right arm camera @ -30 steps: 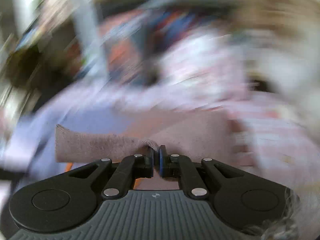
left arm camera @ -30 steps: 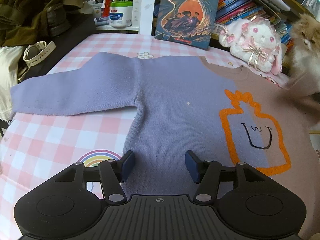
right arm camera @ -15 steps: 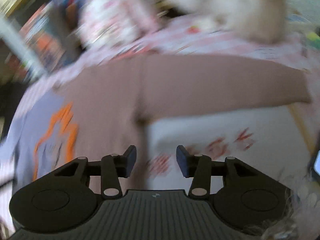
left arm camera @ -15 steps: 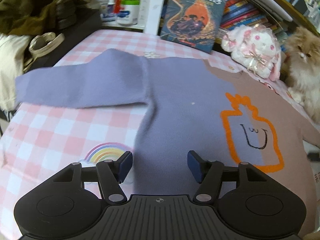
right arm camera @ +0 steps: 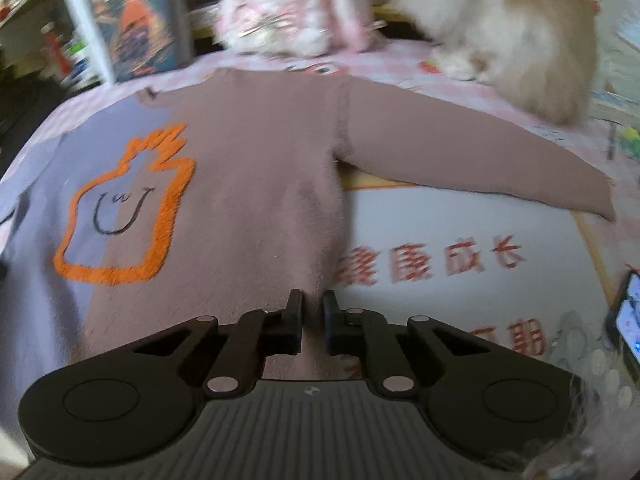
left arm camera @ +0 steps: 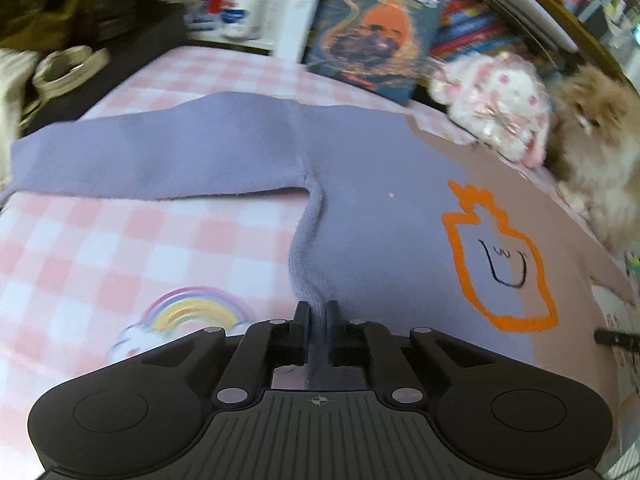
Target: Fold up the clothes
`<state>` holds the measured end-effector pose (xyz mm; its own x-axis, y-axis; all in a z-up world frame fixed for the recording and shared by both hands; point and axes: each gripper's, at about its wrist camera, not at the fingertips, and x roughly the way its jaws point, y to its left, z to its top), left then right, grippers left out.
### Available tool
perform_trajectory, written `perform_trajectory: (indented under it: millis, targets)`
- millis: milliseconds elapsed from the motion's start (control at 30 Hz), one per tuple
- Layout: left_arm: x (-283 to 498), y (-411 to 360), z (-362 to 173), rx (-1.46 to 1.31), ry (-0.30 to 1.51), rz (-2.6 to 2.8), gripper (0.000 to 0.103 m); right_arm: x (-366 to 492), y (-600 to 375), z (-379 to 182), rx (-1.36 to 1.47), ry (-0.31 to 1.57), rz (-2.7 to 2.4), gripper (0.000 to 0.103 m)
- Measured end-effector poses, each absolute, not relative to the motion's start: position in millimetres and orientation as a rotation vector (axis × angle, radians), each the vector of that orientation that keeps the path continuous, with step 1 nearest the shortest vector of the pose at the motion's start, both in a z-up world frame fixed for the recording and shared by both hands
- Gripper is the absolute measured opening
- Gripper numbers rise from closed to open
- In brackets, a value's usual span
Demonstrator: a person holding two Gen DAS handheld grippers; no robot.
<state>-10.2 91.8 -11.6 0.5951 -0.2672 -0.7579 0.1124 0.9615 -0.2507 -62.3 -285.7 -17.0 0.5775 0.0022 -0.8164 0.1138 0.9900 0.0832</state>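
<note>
A sweater (left arm camera: pixel 380 208), lilac on one half and brown on the other with an orange outlined face (left arm camera: pixel 500 264), lies flat on the pink checked cloth (left arm camera: pixel 120 248), sleeves spread. My left gripper (left arm camera: pixel 318 312) is closing on the lilac side seam at the hem, which bunches into a ridge between its pads. In the right wrist view the brown half of the sweater (right arm camera: pixel 248 184) fills the middle, its sleeve (right arm camera: pixel 460 152) stretched to the right. My right gripper (right arm camera: pixel 312 308) is closing at the brown side's hem corner, with fabric pinched between its pads.
A fluffy cat (right arm camera: pixel 500 20) sits at the far right edge beside a plush rabbit (left arm camera: pixel 496 108). A book (left arm camera: pixel 380 24) leans against shelves behind. A white mat with red characters (right arm camera: pixel 440 260) and a phone (right arm camera: pixel 628 316) lie to the right.
Both grippers went from open to shut on the sweater's hem. The right one first dropped the brown sleeve, then swung down to the hem corner. The lilac seam has puckered.
</note>
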Motion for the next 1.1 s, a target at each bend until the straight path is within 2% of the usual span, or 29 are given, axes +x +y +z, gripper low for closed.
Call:
perform_trajectory:
  millis: [600,667,733,800,900,967,1033,1100]
  targets:
    - [-3.6,85.8,-10.8,-0.16,0.903,-0.304,0.008,-59.7,-297.6,-21.7,0.102,0.918,-0.151,0.01]
    - [-7.3,87.6,-8.7,-0.161,0.896,-0.303,0.009,-61.7,-297.5,-20.6,0.107,0.917,-0.16,0.014]
    - [-14.6,90.7,-5.1,-0.168,0.884,-0.311,0.011,-70.4,-298.5,-16.7,0.127,0.913,-0.184,0.027]
    - [-23.0,94.1,-3.9,-0.178,0.897,-0.316,0.018,-84.8,-299.8,-13.3,0.154,0.911,-0.195,0.032]
    - [-36.7,98.7,-6.7,-0.209,0.93,-0.314,0.028,-106.2,-301.1,-9.2,0.193,0.912,-0.208,0.033]
    - [-47.2,99.7,-8.3,-0.227,0.929,-0.301,0.031,-118.6,-299.5,-10.5,0.21,0.925,-0.202,0.033]
    - [-54.2,97.6,-8.5,-0.238,0.921,-0.294,0.031,-127.0,-297.7,-12.5,0.224,0.937,-0.188,0.033]
    - [-58.2,93.2,-8.4,-0.239,0.916,-0.291,0.025,-132.1,-295.1,-15.3,0.23,0.945,-0.171,0.034]
